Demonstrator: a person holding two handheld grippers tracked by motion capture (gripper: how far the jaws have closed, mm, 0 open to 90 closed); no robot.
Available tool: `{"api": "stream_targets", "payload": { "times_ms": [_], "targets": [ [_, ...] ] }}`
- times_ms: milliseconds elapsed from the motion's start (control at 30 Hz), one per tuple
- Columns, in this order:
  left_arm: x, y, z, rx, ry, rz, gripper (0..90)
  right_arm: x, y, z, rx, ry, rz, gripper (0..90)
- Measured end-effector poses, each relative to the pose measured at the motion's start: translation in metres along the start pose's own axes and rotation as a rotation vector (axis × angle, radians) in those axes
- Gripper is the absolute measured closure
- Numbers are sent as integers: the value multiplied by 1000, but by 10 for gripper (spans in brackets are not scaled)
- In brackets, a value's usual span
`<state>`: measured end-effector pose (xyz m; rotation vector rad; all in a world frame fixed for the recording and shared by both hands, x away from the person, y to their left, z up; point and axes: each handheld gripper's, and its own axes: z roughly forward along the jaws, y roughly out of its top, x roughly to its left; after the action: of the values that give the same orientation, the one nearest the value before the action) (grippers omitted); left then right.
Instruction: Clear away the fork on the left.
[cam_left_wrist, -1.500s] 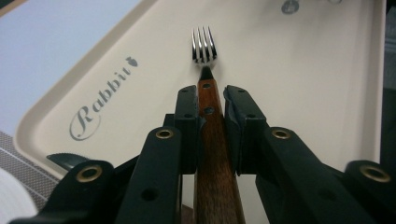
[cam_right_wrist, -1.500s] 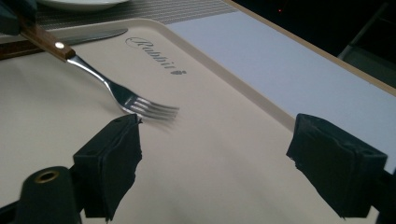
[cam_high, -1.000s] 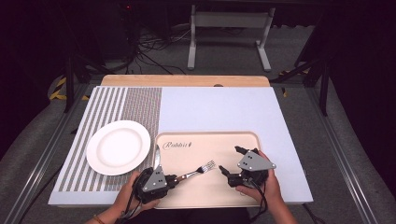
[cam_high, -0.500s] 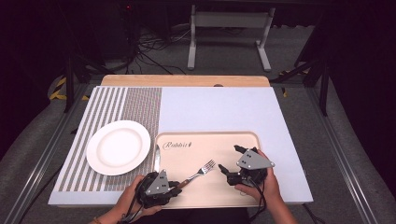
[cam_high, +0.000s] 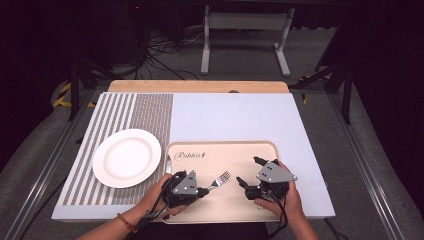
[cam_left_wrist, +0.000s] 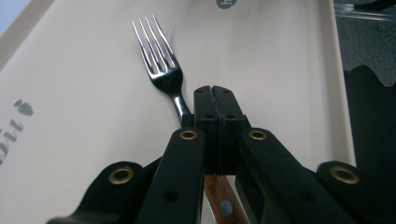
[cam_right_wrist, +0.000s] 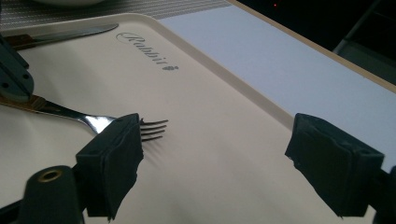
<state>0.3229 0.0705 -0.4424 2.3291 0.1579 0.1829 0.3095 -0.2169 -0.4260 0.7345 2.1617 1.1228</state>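
high view is showing one beige tray (cam_high: 250, 150) holding one fork (cam_high: 218, 181) and one knife (cam_high: 168, 163) along its left rim, with one white plate (cam_high: 126, 157) sitting just left of the tray on the striped mat (cam_high: 145, 112). left gripper (cam_high: 201, 190) is pinching the fork's handle, its jaws having just been closing and now lying pressed together around it, tines pointing toward the right gripper (cam_high: 247, 171), whose jaws are standing spread with nothing between them.
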Motion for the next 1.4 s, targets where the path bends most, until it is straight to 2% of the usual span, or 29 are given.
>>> {"api": "stream_targets", "payload": {
  "times_ms": [100, 233, 367, 500, 567, 667, 967, 1067, 1200, 1300, 1400],
  "targets": [
    [3, 2, 9, 15, -21, 0, 899, 1, -1, 0, 3, 2, -3, 179],
    [2, 2, 21, 68, -12, 2, 899, 0, -1, 0, 9, 2, -4, 179],
    [2, 4, 22, 81, 35, 13, 899, 1, -1, 1, 12, 6, -5, 179],
    [4, 3, 20, 94, 53, 9, 899, 2, -1, 3, 19, 11, -8, 179],
    [8, 0, 17, 102, 70, -12, 899, 2, -1, 3, 20, 13, -8, 179],
    [10, -2, 14, 113, 80, -22, 899, 2, -1, 3, 21, 16, -11, 179],
    [14, -13, -1, 164, 130, -30, 899, 3, -2, 6, 38, 20, -8, 179],
    [15, -16, -5, 166, 126, -42, 899, 3, -2, 6, 42, 22, -8, 179],
    [16, -20, -10, 184, 150, -39, 899, 3, -2, 8, 52, 19, -2, 179],
    [16, -24, -15, 187, 149, -51, 899, 4, -2, 9, 58, 21, -4, 179],
    [19, -30, -19, 170, 148, -66, 899, 4, -1, 9, 57, 21, -4, 179]
  ]
}}
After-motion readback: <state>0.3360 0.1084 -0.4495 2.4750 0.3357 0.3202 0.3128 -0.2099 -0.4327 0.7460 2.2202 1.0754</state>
